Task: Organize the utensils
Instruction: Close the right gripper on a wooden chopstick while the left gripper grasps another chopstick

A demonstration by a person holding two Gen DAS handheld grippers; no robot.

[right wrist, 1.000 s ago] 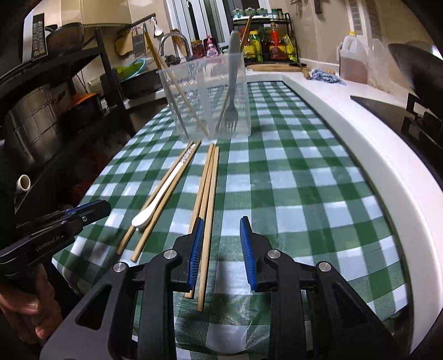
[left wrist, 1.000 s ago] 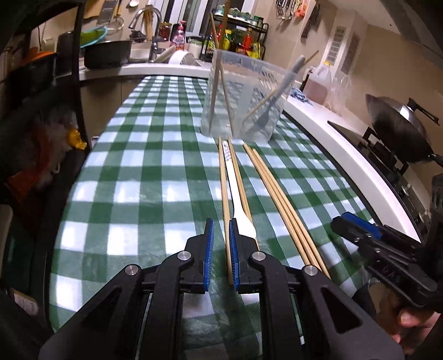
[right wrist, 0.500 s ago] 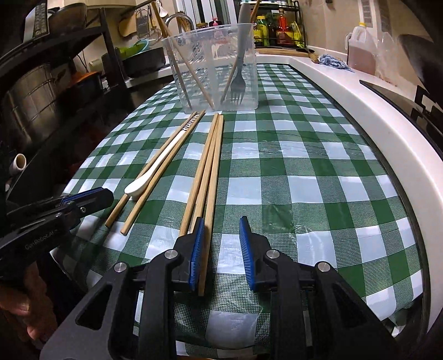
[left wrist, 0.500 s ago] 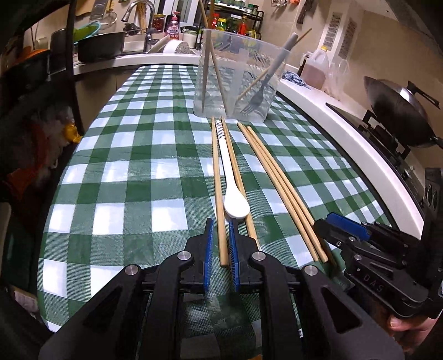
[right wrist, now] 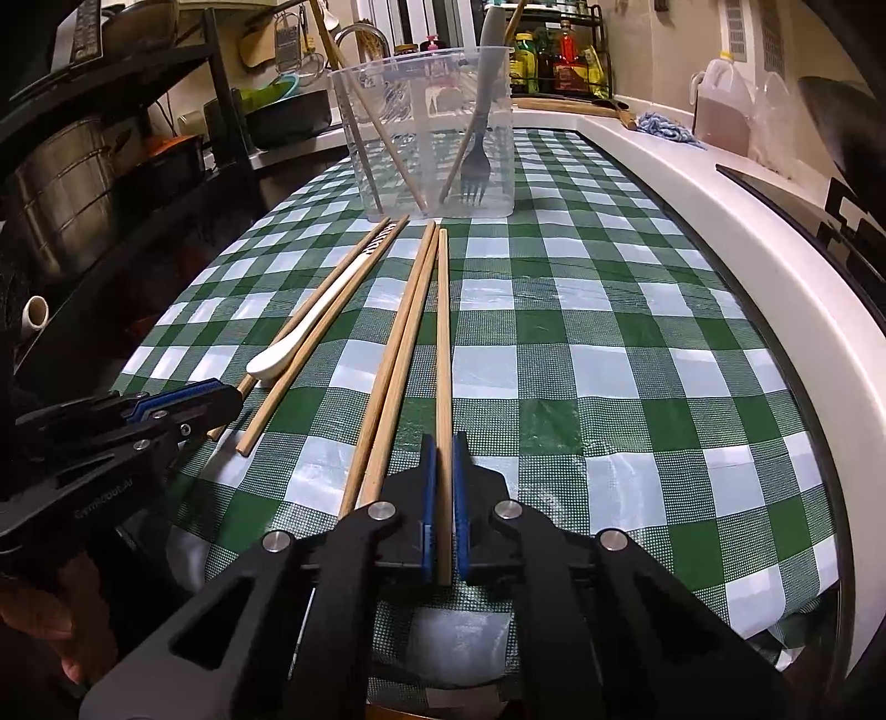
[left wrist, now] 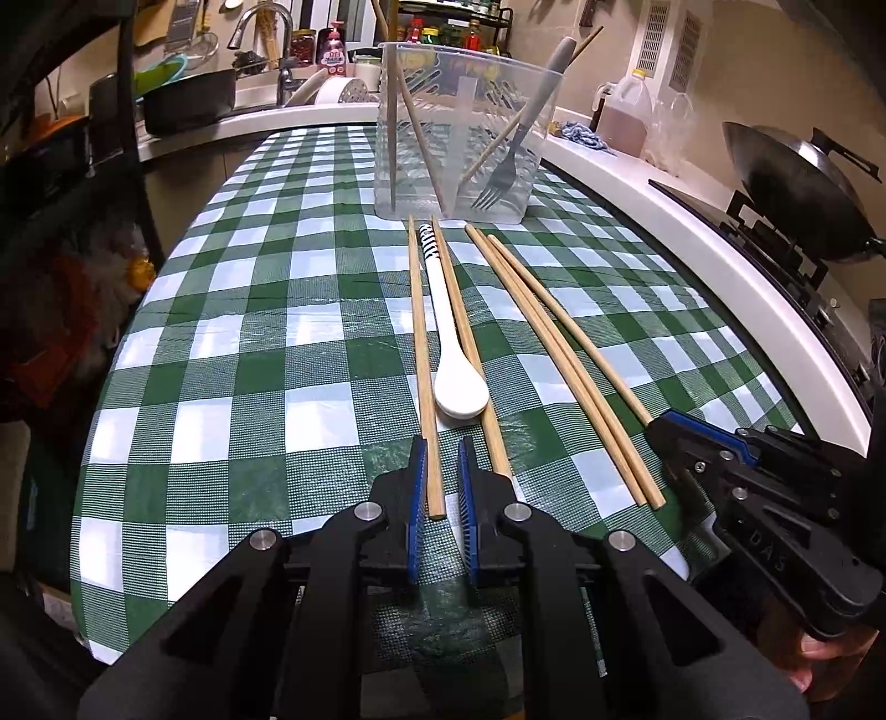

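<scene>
beside checked tablecloth (left wrist: 232,354), right gripper (left wrist: 673,423) reads "das".

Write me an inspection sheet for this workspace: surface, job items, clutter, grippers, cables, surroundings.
Surface: green-and-white checked tablecloth on a white counter.
Job's things: clear bin holding a grey fork and chopsticks; on the cloth a white spoon between two chopsticks, three more chopsticks to the right.
Clutter: nothing seen on the cloth.
Grippers: left gripper nearly shut around the left chopstick; whether the pads press it is unclear. Right gripper shut on the rightmost chopstick.
Cables: nothing seen.
Surroundings: wok, oil jug, sink tap, bottle rack, shelf with a steel pot.
</scene>
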